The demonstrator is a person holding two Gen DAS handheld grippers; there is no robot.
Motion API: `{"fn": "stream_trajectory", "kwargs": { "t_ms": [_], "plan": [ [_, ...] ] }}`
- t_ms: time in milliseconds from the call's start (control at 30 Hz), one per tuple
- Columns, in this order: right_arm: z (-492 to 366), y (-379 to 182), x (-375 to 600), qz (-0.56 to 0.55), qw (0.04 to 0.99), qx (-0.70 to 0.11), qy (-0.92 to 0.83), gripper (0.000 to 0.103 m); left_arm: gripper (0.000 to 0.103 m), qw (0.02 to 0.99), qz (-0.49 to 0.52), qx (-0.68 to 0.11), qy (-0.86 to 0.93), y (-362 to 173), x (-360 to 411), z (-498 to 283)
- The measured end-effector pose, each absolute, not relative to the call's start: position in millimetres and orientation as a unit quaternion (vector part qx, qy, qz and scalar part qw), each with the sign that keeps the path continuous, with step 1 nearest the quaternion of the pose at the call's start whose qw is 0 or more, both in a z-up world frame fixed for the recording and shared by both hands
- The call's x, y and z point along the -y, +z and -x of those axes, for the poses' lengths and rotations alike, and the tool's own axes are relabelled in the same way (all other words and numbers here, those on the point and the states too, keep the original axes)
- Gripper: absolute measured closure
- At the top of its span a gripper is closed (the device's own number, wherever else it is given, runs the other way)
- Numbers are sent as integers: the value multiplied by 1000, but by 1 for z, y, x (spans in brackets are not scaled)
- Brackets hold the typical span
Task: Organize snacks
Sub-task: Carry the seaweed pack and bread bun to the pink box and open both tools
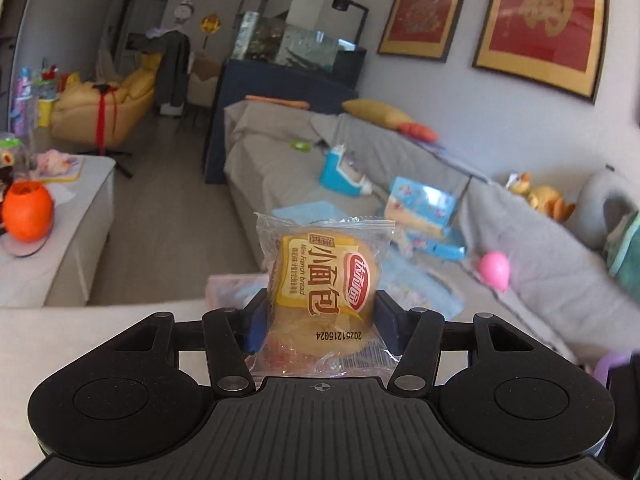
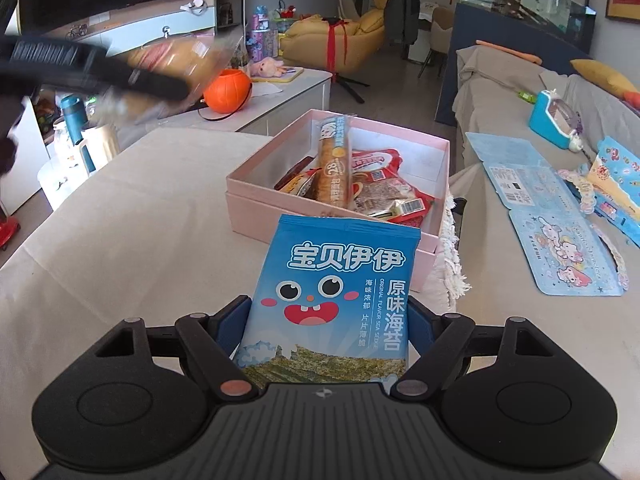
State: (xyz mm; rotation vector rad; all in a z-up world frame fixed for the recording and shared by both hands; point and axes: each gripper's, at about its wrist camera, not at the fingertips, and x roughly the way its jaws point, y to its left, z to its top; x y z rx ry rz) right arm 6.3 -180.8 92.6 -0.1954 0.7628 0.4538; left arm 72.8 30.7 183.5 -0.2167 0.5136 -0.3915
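While pink box near surface's far right corner already holds several snacks, two remain: left claw clamped on mini bread packet, raised; right claw clamped on seaweed pouch, before box.

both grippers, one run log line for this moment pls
left gripper: shut on mini bread packet, raised | right gripper: shut on seaweed bag | pink box: open, snacks inside
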Motion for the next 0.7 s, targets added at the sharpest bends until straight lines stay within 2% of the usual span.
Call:
{"fn": "stream_trajectory", "kwargs": {
  "t_ms": [100,167,333,467,600,700],
  "plan": [
    [-7,92,182,96,898,-369,220,23,44,916,120,-324,-204,165,-10,-131],
    [-8,91,181,100,898,-373,211,22,46,920,119,-326,-183,146,-8,-141],
    [-13,84,184,86,893,-388,211,22,46,925,137,-314,-166,107,-36,-102],
    [-11,94,184,74,898,-373,222,22,46,929,113,-320,-146,82,-69,-52],
    [-15,132,180,83,920,-320,209,22,46,923,126,-343,-117,64,-104,-20],
    [-44,176,171,71,938,-278,196,22,46,925,149,-327,-120,75,-116,-11]
  ]
}}
